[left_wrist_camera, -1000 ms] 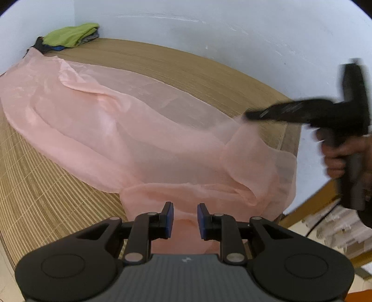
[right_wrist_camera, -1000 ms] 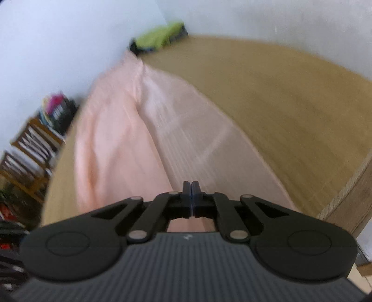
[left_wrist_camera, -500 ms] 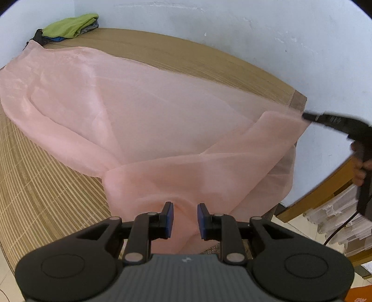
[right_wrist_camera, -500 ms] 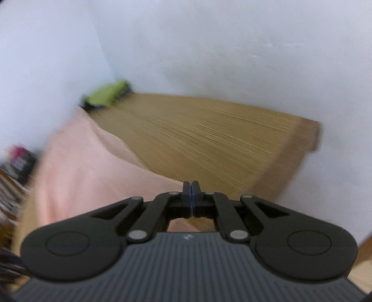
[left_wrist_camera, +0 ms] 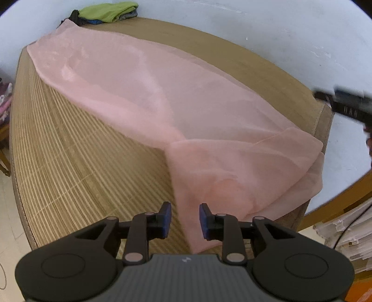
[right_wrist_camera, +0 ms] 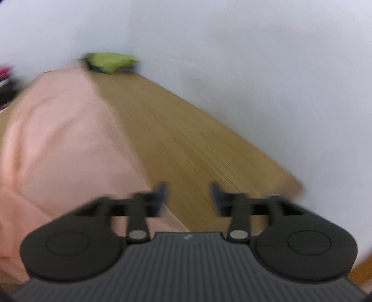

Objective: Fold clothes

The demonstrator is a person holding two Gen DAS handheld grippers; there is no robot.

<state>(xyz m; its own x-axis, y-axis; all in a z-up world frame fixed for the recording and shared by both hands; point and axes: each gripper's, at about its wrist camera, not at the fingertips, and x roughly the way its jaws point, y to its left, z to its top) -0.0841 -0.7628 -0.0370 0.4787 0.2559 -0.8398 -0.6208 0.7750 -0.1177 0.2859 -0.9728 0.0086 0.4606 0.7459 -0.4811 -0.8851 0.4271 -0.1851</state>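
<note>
Cloth [left_wrist_camera: 144, 93] spread on mat [left_wrist_camera: 69, 151], near end doubled; left gripper [left_wrist_camera: 184, 219] and right gripper [right_wrist_camera: 188, 194] both released, empty.

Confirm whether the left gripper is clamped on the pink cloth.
No: the left gripper is open, its jaws apart above the pink cloth, gripping nothing.

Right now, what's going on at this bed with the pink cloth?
A person with a handheld gripper in each hand is folding a sheer pink cloth spread along a bamboo mat. Its near end is doubled over and hangs off the mat's edge. Both sets of jaws are open and hold nothing: the left gripper hovers above the folded end, and the right gripper is off to the side over bare mat, blurred with motion. A green garment pile sits at the far corner.
</note>
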